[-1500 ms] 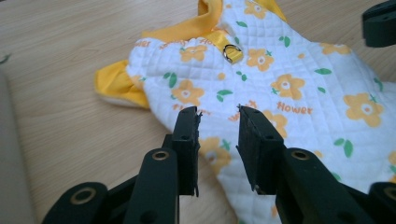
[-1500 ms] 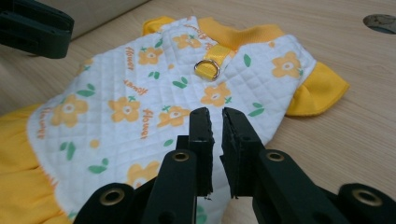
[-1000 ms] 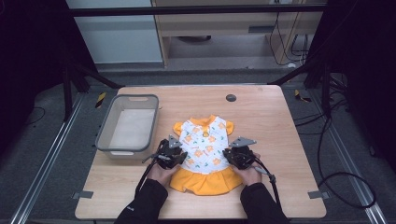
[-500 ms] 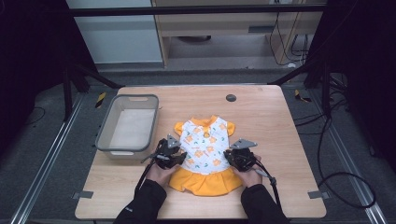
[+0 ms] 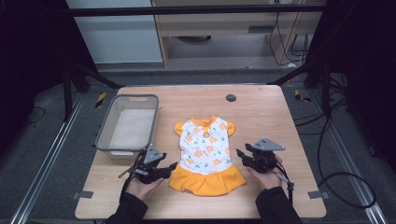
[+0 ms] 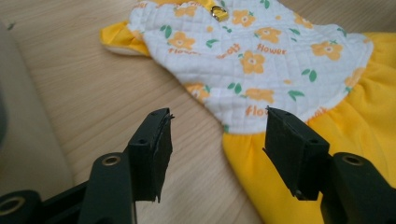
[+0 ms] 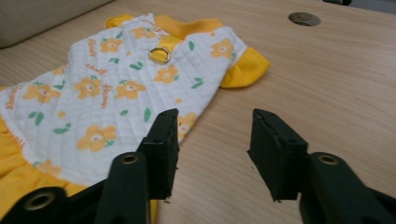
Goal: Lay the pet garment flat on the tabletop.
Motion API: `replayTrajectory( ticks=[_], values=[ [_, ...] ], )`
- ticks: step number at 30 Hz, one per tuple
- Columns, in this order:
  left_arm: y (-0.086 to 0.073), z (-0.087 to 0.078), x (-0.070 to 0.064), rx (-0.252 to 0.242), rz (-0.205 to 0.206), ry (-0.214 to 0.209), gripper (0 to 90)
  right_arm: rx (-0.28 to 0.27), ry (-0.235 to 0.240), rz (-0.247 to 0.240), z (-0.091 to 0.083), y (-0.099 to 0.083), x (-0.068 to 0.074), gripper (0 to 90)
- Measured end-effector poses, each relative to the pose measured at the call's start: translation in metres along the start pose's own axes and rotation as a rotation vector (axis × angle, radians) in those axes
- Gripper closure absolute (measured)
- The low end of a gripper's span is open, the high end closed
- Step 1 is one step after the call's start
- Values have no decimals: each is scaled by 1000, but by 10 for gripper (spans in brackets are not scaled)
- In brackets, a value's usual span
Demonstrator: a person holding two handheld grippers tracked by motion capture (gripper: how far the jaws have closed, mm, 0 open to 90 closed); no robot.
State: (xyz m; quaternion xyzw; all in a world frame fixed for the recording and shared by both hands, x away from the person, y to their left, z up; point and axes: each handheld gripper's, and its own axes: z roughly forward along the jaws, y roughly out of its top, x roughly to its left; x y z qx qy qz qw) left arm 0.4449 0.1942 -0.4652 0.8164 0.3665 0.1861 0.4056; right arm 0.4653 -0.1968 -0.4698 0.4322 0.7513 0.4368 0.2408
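Floral yellow-skirted dress (image 5: 205, 154), flat on table

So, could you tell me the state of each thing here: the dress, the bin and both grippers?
Dress: lying flat on the table, spread out, not gripped.
Bin: upright beside the dress, nothing visible inside.
Left gripper: open, jaws at the dress's waist edge, holding nothing.
Right gripper: open, by the dress's other side, holding nothing.

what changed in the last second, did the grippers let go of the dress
Both have drawn outward from the dress: the left hand-held gripper went left and slightly toward the person, the right hand-held gripper went right. Both now have open, empty jaws beside the dress; whether they gripped it earlier is unclear. Dress and grey bin stayed put.
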Motion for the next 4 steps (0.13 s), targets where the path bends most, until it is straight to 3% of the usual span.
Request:
replayTrajectory(
  ticks=[4],
  values=[
    [-15,-17,6,-15,-16,6,375,4,-13,27,-19,-14,-14,421]
  ],
)
